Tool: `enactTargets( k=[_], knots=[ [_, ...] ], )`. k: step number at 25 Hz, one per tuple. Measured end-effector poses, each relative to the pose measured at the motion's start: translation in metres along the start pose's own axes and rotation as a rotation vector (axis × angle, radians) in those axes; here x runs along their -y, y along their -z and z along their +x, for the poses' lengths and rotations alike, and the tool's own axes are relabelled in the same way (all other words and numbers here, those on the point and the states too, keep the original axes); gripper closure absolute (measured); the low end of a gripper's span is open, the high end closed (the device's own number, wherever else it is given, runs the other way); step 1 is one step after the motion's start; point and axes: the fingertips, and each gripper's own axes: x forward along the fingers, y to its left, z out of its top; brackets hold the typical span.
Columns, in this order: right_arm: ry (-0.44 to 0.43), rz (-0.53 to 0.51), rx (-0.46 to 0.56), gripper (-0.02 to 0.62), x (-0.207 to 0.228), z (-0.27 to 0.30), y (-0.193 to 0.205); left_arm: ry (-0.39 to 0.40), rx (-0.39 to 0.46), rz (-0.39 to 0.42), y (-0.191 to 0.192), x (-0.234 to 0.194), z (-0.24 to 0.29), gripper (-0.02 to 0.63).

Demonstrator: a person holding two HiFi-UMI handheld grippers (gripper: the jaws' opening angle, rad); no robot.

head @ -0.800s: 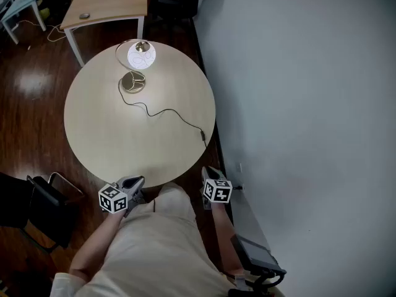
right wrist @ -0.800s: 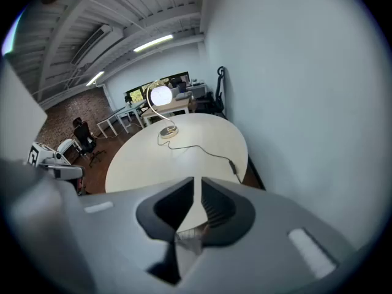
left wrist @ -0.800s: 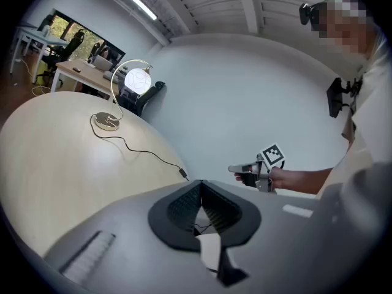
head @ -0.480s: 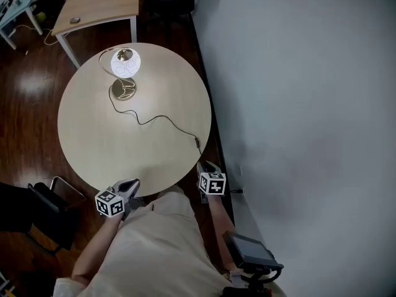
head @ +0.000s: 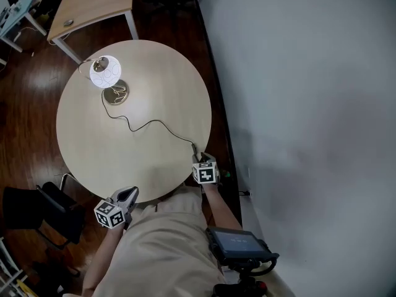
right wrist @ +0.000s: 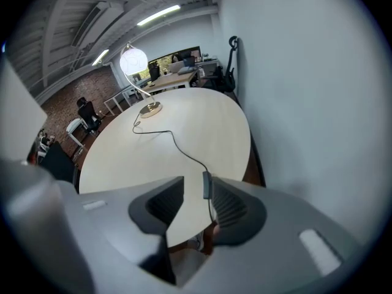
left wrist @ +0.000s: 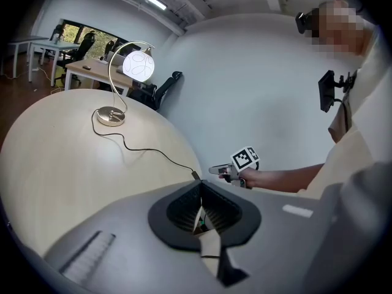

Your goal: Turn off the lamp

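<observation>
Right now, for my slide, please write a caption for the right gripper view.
Open right gripper frames the cord switch; lamp glows across the table.

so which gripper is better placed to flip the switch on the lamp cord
Right. The right gripper hangs open over the cord switch at the table edge. The left gripper is shut, off the table's near edge, away from the cord.

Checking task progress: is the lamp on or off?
On. The lamp has a globe that glows bright white in all three views.
</observation>
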Motion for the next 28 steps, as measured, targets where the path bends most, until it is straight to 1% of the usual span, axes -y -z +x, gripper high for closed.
enactTargets(
  k=[3, 6, 10, 13, 19, 28],
  knots=[
    [-0.027, -0.019, -0.028, 0.453, 0.0, 0.024, 0.0, -0.029, -0.01, -0.008, 0.003, 0.004, 0.004, 0.601],
    [-0.035, -0.045, -0.049, 0.453, -0.001, 0.043, 0.002, -0.065, -0.012, -0.033, 0.012, 0.003, -0.001, 0.601],
    [-0.04, -0.049, -0.071, 0.453, 0.005, 0.065, 0.005, -0.112, -0.006, -0.072, 0.019, -0.003, -0.008, 0.601],
    [-0.046, -0.049, -0.086, 0.453, 0.005, 0.074, 0.008, -0.138, -0.009, -0.085, 0.022, -0.007, -0.011, 0.601],
    [-0.035, -0.034, -0.08, 0.491, 0.006, 0.081, 0.018, -0.142, -0.039, -0.063, 0.028, -0.002, -0.009, 0.601],
    [-0.04, -0.044, -0.085, 0.486, 0.005, 0.089, 0.02, -0.15, -0.05, -0.071, 0.03, -0.002, -0.008, 0.601]
  ],
)
